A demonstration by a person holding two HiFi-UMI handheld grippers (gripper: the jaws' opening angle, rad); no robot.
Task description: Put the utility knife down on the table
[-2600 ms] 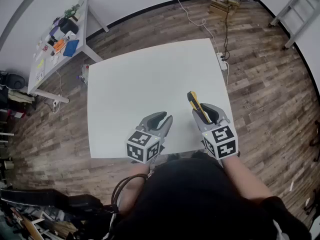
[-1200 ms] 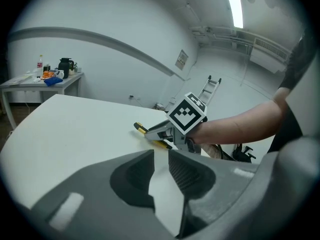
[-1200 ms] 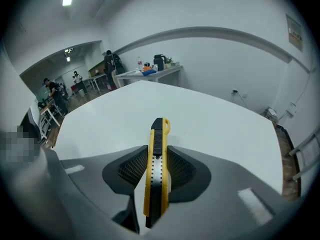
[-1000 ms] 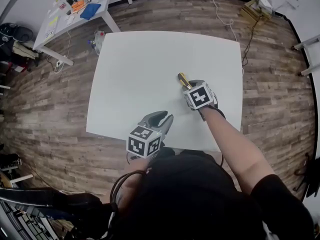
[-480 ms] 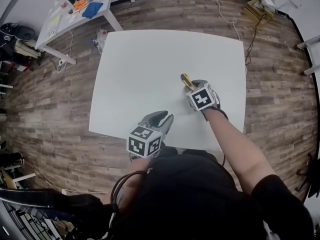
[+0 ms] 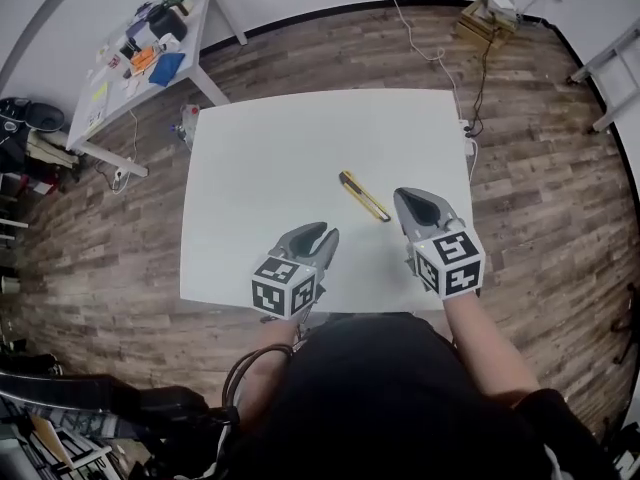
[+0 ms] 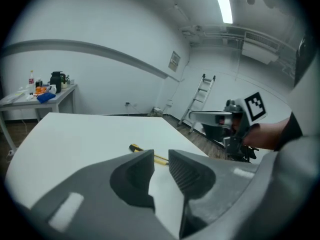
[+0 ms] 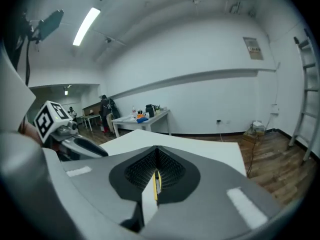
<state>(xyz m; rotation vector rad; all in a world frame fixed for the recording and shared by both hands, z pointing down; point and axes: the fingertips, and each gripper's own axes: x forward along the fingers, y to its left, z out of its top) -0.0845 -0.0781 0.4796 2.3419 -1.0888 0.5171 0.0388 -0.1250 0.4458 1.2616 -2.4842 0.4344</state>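
Right hand-held gripper (image 6: 418, 202) pressed together — utility knife (image 6: 364, 196) glimpsed through its slit; left hand-held gripper (image 6: 322, 234) spread.

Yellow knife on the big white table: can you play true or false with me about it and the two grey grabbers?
1. The yellow and black utility knife lies flat on the white square table. True.
2. The grey right gripper is holding the knife. False: its jaws are shut with nothing in them, and the knife lies apart from it on the table.
3. The grey left gripper has a gap between its jaws and holds nothing. True.
4. In the head view, the knife lies to the left of the left gripper. False: it lies between the two grippers, nearer the right one and a bit farther out on the table.
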